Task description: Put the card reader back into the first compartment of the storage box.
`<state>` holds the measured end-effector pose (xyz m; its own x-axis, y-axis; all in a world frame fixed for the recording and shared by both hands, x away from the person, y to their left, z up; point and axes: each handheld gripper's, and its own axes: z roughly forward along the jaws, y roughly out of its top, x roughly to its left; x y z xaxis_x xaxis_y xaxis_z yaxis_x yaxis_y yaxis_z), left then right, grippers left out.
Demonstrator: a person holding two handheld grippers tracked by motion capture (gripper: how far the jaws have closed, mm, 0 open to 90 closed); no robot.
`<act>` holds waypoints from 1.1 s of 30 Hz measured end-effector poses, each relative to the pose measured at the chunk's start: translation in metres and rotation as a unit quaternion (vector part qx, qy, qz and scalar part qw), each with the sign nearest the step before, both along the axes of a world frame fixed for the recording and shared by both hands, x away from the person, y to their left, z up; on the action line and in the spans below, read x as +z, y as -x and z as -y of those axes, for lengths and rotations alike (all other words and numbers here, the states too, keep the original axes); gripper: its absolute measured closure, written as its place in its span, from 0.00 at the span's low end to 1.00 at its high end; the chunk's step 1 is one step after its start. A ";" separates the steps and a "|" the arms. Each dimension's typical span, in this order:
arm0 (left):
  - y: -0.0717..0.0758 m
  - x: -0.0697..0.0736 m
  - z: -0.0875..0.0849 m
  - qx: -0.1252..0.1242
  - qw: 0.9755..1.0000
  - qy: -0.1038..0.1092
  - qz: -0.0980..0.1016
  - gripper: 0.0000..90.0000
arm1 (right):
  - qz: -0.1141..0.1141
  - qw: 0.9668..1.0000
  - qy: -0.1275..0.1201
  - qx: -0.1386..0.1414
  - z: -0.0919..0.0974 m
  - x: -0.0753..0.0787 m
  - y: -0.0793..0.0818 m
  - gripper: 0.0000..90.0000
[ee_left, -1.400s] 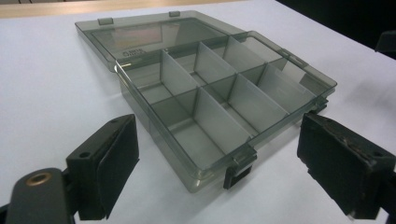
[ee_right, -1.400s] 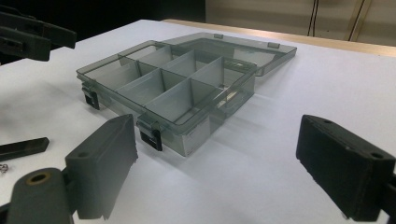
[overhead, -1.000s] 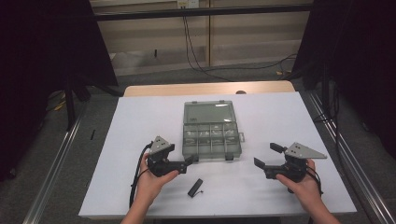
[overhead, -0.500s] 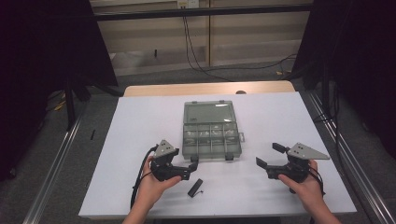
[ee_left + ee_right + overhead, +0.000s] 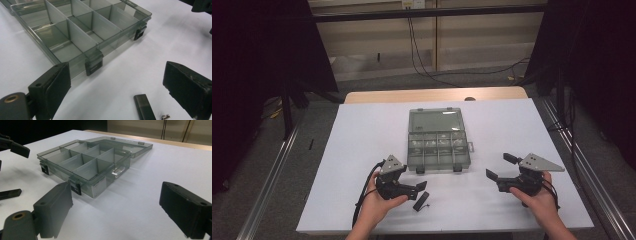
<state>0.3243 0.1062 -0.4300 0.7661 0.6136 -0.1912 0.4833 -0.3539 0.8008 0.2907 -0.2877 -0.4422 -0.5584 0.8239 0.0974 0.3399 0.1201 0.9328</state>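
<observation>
Now I want my left tongs [image 5: 421, 185] to come down squarely over the small black bar [image 5: 420, 200], which lies on the white surface [image 5: 362, 130] just in front of the open compartment box [image 5: 436, 147], one jaw each side, before squeezing. Both tongs gape empty; my right tongs [image 5: 499, 167] hover, level, right of the box.

white table [image 5: 362, 130] | grey floor [image 5: 377, 82] | black curtains [image 5: 257, 60] | wall cables [image 5: 422, 50]

No text, label, brand, number or sign can be read on anything here.
</observation>
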 end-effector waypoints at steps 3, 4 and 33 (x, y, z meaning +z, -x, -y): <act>0.002 -0.003 0.002 -0.007 1.000 -0.005 -0.006 0.09 | 0.000 1.000 -0.001 -0.001 0.000 0.000 0.000 0.12; 0.002 -0.003 0.002 -0.008 1.000 -0.006 -0.007 0.09 | 0.000 1.000 -0.002 -0.001 0.000 0.000 0.000 0.12; 0.018 -0.020 0.012 -0.062 0.995 -0.077 -0.014 0.15 | 0.004 1.000 -0.004 -0.003 -0.001 0.001 0.001 0.13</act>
